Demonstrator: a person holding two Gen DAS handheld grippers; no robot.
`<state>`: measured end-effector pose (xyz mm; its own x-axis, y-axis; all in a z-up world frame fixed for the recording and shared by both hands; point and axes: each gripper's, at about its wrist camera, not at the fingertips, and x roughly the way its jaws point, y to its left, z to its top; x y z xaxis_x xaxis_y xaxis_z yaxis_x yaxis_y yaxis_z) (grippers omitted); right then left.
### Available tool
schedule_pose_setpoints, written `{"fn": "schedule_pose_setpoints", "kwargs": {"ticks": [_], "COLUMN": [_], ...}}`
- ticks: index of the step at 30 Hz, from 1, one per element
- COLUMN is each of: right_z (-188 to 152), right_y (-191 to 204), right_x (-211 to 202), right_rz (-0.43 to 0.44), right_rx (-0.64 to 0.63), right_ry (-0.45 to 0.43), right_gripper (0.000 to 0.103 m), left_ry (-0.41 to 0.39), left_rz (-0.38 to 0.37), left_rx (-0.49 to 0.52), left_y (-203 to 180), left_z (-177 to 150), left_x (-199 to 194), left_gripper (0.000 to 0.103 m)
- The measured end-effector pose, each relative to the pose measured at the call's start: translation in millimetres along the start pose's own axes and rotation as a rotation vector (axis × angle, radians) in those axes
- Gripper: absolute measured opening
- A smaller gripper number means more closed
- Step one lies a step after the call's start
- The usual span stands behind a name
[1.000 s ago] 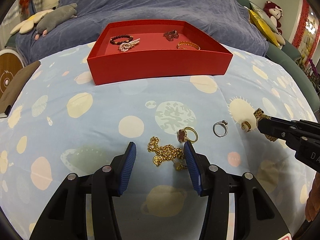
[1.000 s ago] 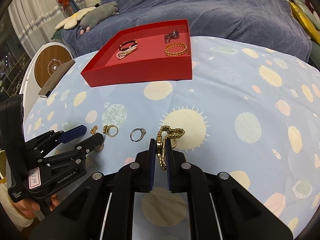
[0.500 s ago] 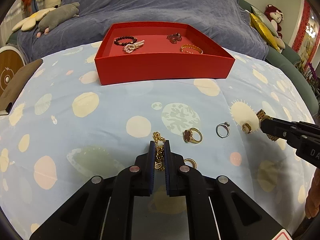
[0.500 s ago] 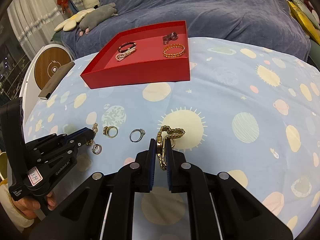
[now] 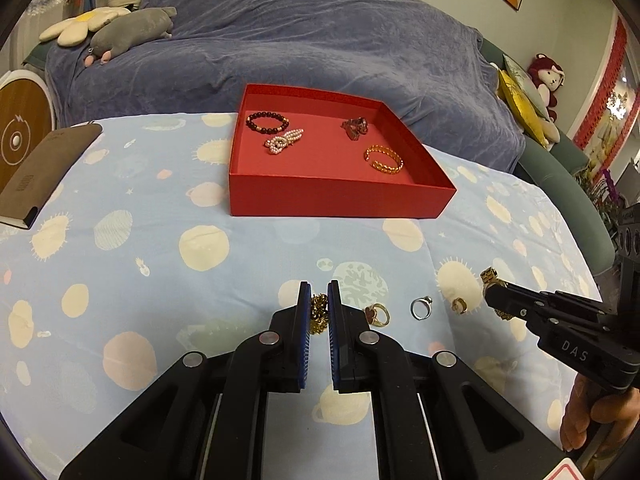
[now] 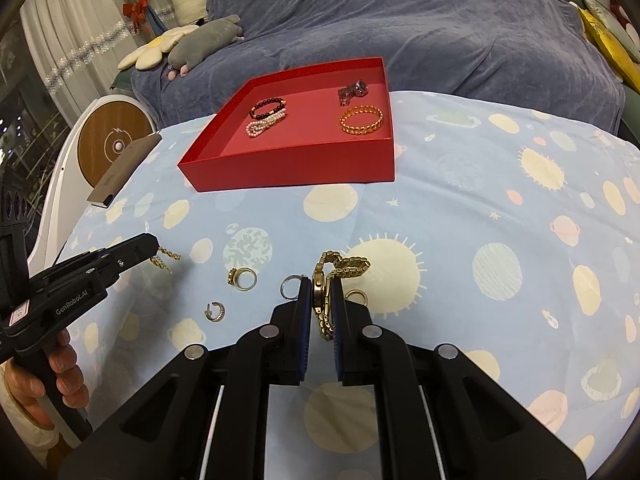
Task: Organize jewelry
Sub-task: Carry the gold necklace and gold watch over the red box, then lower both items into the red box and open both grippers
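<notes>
My left gripper (image 5: 319, 292) is shut on a gold chain necklace (image 5: 319, 314); in the right wrist view the chain (image 6: 165, 260) dangles from that gripper (image 6: 149, 245) just above the cloth. My right gripper (image 6: 321, 292) is shut on a gold watch (image 6: 325, 276), whose band rests on the cloth. A red box (image 5: 340, 200) stands beyond, holding a bead bracelet (image 5: 267, 122), a pearl clip (image 5: 284, 141) and a gold bangle (image 5: 383, 158). Between the grippers lie a red-stone ring (image 5: 376, 315), a silver ring (image 5: 421, 307) and a hoop earring (image 6: 216, 312).
The blue planet-print cloth (image 5: 160, 280) covers the table. A brown notebook (image 5: 44, 172) lies at the far left beside a round wooden disc (image 5: 20, 136). A sofa under a blue throw (image 5: 320, 40) with plush toys runs behind the box. A hand (image 6: 60, 368) grips the left tool.
My left gripper went from open around the gold chain to shut on it, then rose, lifting the chain off the cloth. The right gripper stayed put, shut on the watch.
</notes>
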<state>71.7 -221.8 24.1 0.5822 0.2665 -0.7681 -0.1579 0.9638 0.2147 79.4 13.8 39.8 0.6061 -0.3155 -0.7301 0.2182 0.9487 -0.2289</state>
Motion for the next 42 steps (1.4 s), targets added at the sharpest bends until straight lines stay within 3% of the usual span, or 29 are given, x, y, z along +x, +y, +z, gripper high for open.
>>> {"fn": "schedule_pose_setpoints", "kwargs": {"ticks": [15,24,33,42], "right_z": [34,77,132,133], "right_y": [17,8,4,-4], "right_x": [-8,10,56,108], "right_rz": [0.026,0.042,0.036,0.039], "right_rx": [-0.002,0.03,0.021,0.03], "right_ry": [-0.073,-0.086,-0.09,-0.011], "right_gripper": [0.009,0.009,0.009,0.011], "left_ry": [-0.076,-0.138,-0.189,-0.103], "left_rz": [-0.015,-0.012,0.008,0.017], "left_rx": [-0.014,0.025,0.046,0.02], "left_y": [-1,-1,2,13], "left_z": [40,88,143,150], "left_x": [-15,-13,17,76], "left_gripper": [0.006,0.003,0.003,0.004]}}
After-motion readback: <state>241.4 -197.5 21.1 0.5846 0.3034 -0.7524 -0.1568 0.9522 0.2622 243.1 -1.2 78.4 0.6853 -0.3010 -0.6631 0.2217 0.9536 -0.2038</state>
